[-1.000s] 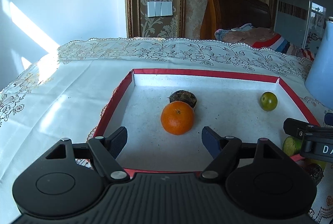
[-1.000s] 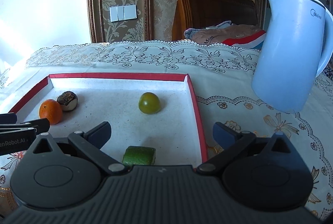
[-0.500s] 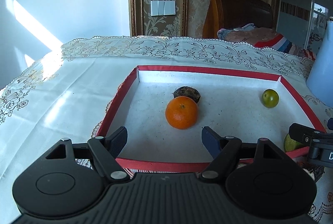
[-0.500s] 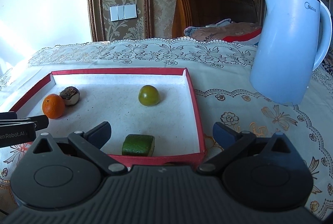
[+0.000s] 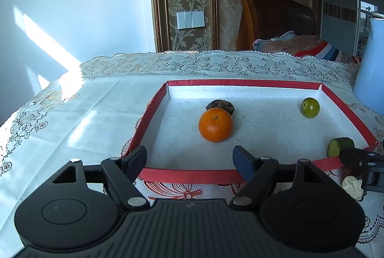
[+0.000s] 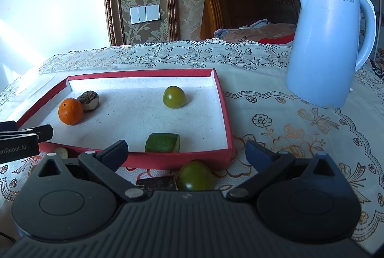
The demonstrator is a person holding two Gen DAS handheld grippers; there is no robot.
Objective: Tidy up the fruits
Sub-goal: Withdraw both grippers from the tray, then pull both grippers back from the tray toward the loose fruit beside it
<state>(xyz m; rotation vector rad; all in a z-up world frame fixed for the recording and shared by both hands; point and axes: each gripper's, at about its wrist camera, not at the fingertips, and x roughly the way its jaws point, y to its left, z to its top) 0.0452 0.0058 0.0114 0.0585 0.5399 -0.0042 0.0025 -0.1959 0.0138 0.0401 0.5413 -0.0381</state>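
Note:
A red-rimmed tray [image 5: 187, 174] [image 6: 223, 114] holds an orange [image 5: 215, 124] [image 6: 70, 111], a dark brown fruit [image 5: 220, 105] [image 6: 89, 100] touching it behind, a round green fruit [image 5: 310, 107] [image 6: 174, 97] and a cut green piece [image 5: 340, 146] [image 6: 162, 143]. Another green fruit [image 6: 195, 177] and a dark block [image 6: 158, 183] lie on the cloth before the tray, under my right gripper [image 6: 186, 153]. Both grippers are open and empty. My left gripper [image 5: 190, 158] hovers at the tray's near edge.
A light blue kettle [image 6: 328, 42] [image 5: 370, 66] stands right of the tray. A pale cut piece [image 5: 351, 186] [image 6: 60, 152] lies on the cloth by the tray's front rim. The lace tablecloth [image 5: 72, 118] ends at the far edge, with a bed behind.
Both grippers have drawn back toward me and risen, open the whole time. The tray's front rim and the fruits on the cloth before it have come into view.

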